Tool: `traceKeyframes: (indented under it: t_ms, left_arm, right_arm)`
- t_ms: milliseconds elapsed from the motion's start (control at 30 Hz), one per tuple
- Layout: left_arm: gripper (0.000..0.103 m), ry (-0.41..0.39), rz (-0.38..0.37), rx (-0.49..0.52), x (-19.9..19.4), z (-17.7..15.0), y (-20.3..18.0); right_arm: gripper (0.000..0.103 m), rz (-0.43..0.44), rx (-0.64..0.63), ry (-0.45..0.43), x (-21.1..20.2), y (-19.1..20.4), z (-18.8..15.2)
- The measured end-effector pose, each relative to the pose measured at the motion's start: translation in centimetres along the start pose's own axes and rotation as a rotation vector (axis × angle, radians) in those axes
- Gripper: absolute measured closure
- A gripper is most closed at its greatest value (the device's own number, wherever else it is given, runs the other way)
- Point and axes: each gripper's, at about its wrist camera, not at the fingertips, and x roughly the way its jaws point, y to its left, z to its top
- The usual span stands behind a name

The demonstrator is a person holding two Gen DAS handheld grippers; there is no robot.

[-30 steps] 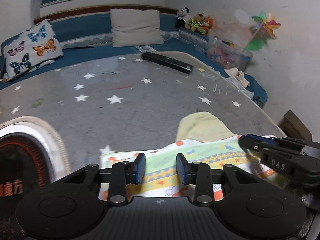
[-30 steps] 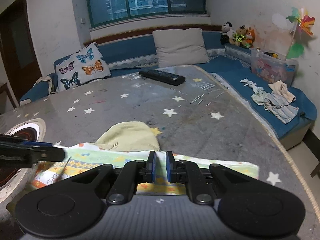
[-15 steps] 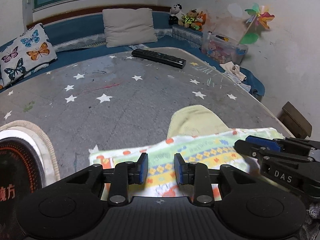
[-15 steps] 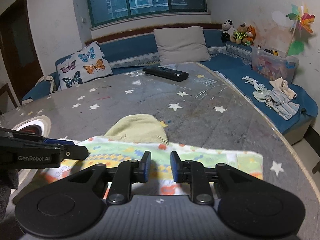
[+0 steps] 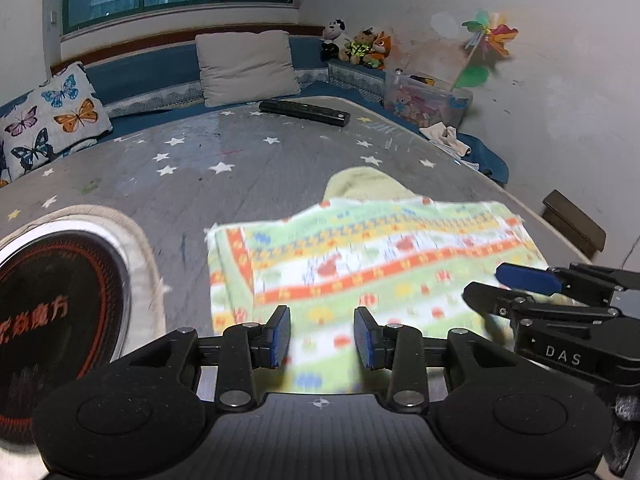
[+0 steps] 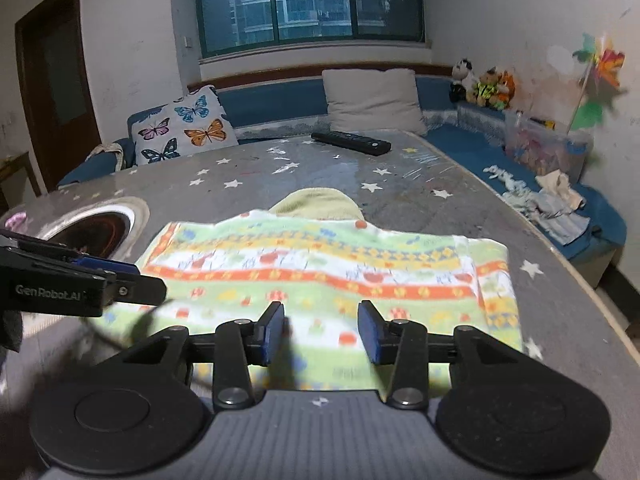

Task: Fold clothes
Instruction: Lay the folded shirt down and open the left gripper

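One patterned garment lies crosswise (folded flat).

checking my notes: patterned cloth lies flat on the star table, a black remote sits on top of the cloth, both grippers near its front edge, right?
Not quite: the black remote lies on the star table far beyond the patterned cloth, apart from it, as the right wrist view shows. The rest holds: left gripper and right gripper are at its near edge.

Striped green-orange cloth on star-dotted grey table.

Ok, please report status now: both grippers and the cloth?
Left gripper opening, empty. Right gripper opening, empty. Patterned cloth flat on table. Nothing in way.
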Motion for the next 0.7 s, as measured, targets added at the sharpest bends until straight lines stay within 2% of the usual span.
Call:
traceKeyframes:
  t_ms: [233,433,500,700]
  left_arm:
    - [0.064,-0.006,0.013,0.022,-0.8,-1.8,-0.3]
    - [0.051,-0.015,0.004,0.015,-2.4,-2.8,-0.6]
    - [0.04,-0.021,0.012,0.012,-3.0,-3.2,-0.7]
    - [0.028,-0.036,0.029,0.002,-4.5,-4.6,-0.7]
  right_arm:
    - [0.062,-0.046,-0.036,-0.006,-1.4,1.1,-2.1]
    - [0.061,-0.049,0.008,0.003,-2.0,1.0,-2.8]
    - [0.056,-0.055,0.022,0.0,-2.2,0.9,-3.1]
    - [0.044,-0.072,0.046,-0.001,-3.1,1.1,-4.0]
